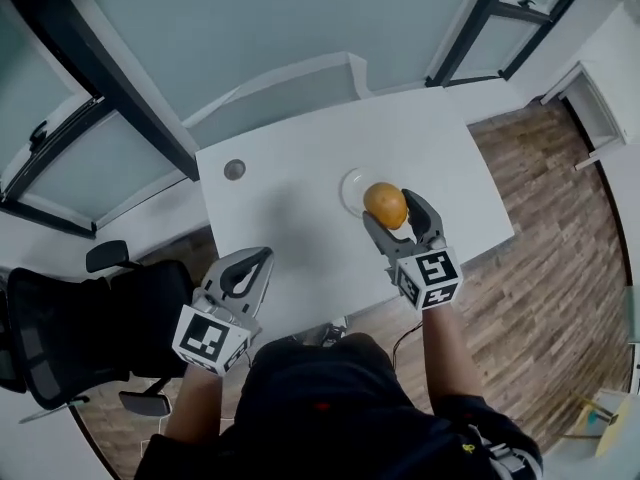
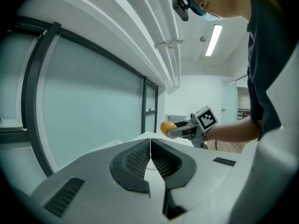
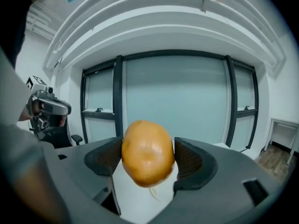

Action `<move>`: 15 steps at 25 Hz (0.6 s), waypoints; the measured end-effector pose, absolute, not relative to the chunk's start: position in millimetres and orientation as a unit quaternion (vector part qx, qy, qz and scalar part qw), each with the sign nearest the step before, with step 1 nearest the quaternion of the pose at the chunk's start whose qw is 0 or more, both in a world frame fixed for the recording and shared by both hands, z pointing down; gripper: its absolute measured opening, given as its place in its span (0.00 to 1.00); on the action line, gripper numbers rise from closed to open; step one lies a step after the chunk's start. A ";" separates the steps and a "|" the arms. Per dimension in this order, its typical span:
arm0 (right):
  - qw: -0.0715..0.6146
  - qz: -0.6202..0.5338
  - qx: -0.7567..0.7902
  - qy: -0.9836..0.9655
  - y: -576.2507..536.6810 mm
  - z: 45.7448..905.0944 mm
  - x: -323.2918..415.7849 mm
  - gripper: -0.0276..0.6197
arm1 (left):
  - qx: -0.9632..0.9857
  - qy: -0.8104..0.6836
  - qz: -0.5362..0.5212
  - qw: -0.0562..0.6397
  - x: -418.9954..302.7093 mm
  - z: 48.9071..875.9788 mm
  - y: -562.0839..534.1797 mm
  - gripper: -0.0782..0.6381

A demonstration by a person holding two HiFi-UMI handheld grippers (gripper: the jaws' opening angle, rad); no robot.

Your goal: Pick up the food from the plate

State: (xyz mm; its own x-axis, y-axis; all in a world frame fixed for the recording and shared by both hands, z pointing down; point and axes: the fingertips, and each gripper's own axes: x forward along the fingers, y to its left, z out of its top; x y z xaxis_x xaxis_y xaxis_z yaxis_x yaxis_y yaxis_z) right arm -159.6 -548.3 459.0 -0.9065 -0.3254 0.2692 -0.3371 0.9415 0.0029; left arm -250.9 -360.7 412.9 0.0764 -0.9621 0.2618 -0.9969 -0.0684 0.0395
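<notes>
The orange-yellow fruit (image 3: 147,152) sits pinched between the 2 ribbed pads of the right claw (image 3: 148,158), gripped across its middle so its rounded sides cannot roll out; the jaws stand only as far apart as the fruit is wide. From the head view the fruit (image 1: 385,204) hangs over the near edge of the pale plate (image 1: 350,190), and the left gripper view shows it raised clear of the white counter (image 1: 290,203), so the lift looks largely done. The right claw (image 1: 398,218) reaches in level from the person's side, probably to keep the jaws off the plate's rim. The left claw (image 2: 150,157) has its 2 jaws closed together on nothing; it waits by the counter's near-left edge (image 1: 255,266), well apart from the plate, apparently just to stay out of the way.
</notes>
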 end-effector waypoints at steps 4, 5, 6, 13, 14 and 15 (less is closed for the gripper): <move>0.069 0.045 0.194 -0.978 -529.5 396.7 -130.0 0.59 | 0.738 -0.666 0.056 0.090 -247.2 384.8 -363.3 0.14; 0.049 0.049 0.198 -0.978 -523.5 380.5 -123.4 0.59 | 0.740 -0.665 0.048 0.088 -246.8 379.8 -362.9 0.14; 0.031 0.047 0.202 -0.978 -516.8 365.4 -117.1 0.59 | 0.742 -0.664 0.043 0.086 -246.1 375.2 -362.0 0.14; -0.004 -0.026 0.236 -0.971 -486.2 304.1 -89.6 0.59 | 0.755 -0.652 0.032 0.054 -236.6 343.1 -363.5 0.14; -0.004 -0.032 0.240 -0.970 -484.3 302.5 -87.6 0.59 | 0.758 -0.650 0.031 0.050 -234.4 341.0 -363.1 0.14; -0.003 -0.036 0.242 -0.970 -482.3 301.7 -86.4 0.59 | 0.760 -0.647 0.031 0.047 -232.4 340.1 -362.3 0.14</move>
